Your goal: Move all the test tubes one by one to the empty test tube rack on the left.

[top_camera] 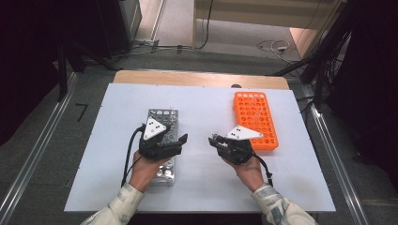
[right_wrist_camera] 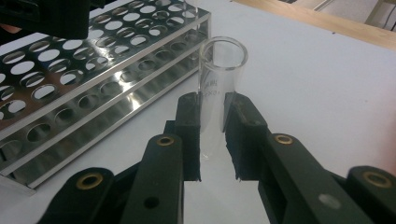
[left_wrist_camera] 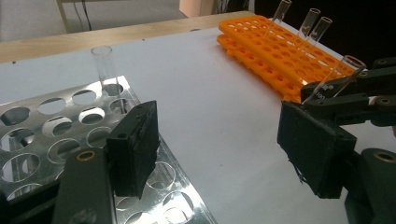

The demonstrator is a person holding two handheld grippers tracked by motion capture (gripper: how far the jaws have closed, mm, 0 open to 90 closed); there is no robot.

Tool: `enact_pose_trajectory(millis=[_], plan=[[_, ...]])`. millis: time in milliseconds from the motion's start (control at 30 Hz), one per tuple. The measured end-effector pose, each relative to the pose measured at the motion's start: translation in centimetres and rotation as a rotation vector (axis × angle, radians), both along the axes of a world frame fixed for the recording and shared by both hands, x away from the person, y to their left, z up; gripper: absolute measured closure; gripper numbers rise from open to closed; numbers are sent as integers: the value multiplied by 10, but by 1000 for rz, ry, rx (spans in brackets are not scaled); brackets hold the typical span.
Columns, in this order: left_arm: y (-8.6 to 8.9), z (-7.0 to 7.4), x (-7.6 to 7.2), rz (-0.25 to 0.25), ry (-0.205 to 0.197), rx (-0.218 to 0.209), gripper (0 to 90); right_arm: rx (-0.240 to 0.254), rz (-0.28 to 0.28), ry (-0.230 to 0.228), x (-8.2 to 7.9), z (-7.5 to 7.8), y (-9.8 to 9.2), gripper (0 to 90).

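The right hand-held gripper (right_wrist_camera: 212,135) squeezes a clear glass tube (right_wrist_camera: 219,79) between its two black jaws. The jaws press on the tube's lower part, and the open mouth of the tube sticks out past the jaw tips. From the left gripper view, the same tube (left_wrist_camera: 337,77) leans over, with its mouth pointing up and away from the jaws.

The left hand-held gripper (left_wrist_camera: 219,144) is wide open. Nothing is between its jaws, just bare white worktop (left_wrist_camera: 224,121). One of its jaws hangs over the shiny metal rack (left_wrist_camera: 56,121), and the other jaw is out over the worktop, close to the right hand-held gripper's jaws.

In the high view, the left hand-held gripper (top_camera: 180,139) sits over the near part of the metal rack (top_camera: 162,115). The right hand-held gripper (top_camera: 215,139) is just beside it, with a small gap of worktop between them. The orange rack (top_camera: 256,119) lies behind the right hand-held gripper, on its far side. A few more glass tubes (left_wrist_camera: 310,23) stand in the orange rack. One tube (left_wrist_camera: 103,65) stands in the far end of the metal rack.
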State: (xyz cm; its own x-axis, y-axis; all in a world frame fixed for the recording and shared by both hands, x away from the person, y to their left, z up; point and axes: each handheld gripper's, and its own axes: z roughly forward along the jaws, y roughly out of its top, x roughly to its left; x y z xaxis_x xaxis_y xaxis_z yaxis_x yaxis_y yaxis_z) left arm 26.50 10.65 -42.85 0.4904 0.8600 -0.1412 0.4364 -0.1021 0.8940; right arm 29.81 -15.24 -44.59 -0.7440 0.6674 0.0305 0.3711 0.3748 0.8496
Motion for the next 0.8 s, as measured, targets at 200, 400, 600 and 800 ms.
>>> enact_pose_trajectory(millis=[200,400,600,800], plan=[[-5,0,0,-16,0,-4,294,-9,16,8,0,-1,8,734],[-10,1,-1,-33,-3,-9,299,-19,35,12,0,-3,15,734],[-15,1,-2,-48,-5,-6,310,-29,49,19,0,-5,21,734],[-21,2,-4,-72,-10,-5,334,-39,63,24,-1,-7,28,734]])
